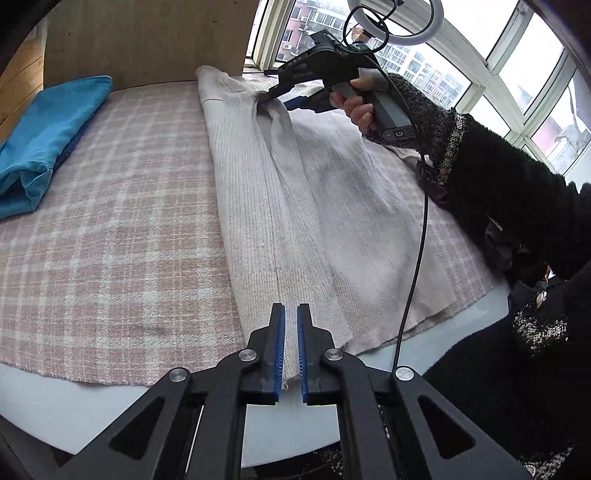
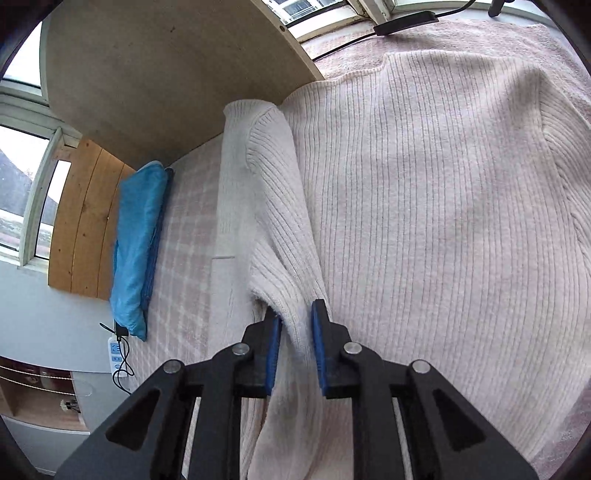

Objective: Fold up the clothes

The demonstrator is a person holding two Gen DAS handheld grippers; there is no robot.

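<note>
So mid side-fold: left gripper (image 1: 291,345) pinches the ribbed sweater (image 1: 280,206) hem; right gripper (image 2: 295,354), part open, grips its sleeve (image 2: 277,221), which needs laying flat next.

bare plaid blanket (image 1: 110,236) left of sweater (image 1: 295,206), folded blue cloth (image 1: 48,140) and wooden board (image 1: 147,37) beyond

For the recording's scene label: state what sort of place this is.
Probably a home, a glazed balcony or sunroom set up for recording. A table under a pink plaid cloth holds a cream sweater, windows face apartment blocks, and a ring light hangs overhead.
</note>
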